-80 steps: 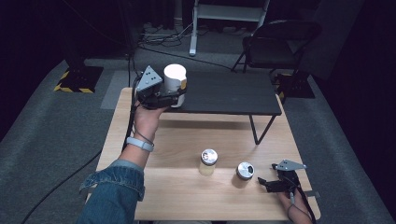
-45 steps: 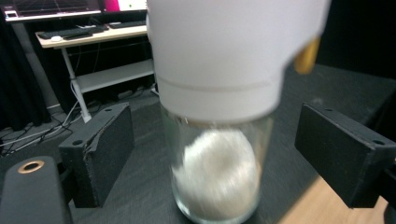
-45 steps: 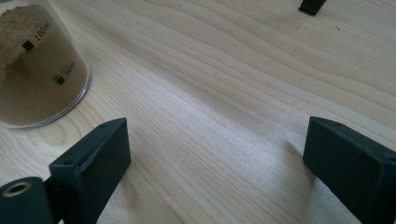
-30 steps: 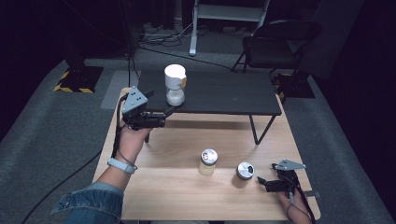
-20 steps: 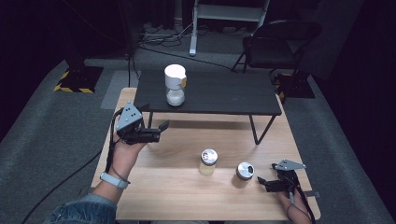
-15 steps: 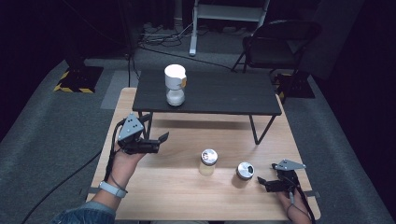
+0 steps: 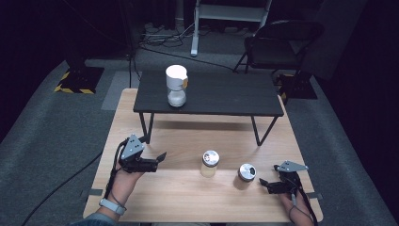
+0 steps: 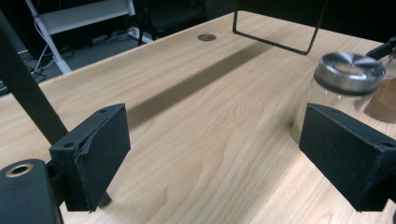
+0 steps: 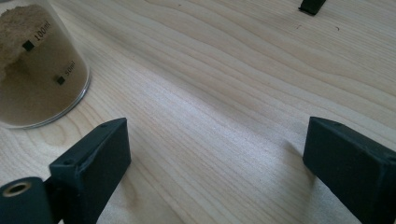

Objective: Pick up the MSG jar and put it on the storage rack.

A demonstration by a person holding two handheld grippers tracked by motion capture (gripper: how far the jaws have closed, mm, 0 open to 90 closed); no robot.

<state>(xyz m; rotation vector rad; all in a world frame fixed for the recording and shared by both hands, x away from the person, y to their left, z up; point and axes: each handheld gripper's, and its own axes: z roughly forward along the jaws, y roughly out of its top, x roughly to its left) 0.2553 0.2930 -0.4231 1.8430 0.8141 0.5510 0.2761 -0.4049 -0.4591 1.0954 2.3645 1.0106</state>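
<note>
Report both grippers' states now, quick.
Left gripper: open, holding nothing, jaws toward the metal-lidded glass jar.
Right gripper: open, holding nothing, beside the clear powder-filled jar.

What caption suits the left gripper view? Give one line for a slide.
Open left gripper low over the wooden table, a metal-lidded jar just ahead.

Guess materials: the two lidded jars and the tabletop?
Near jar: clear glass or plastic by its see-through wall; brushed metal-look lid. Far jar: clear, printed volume marks, brown powder inside. Tabletop: pale wood or wood-look laminate, visible grain, matte.
</note>
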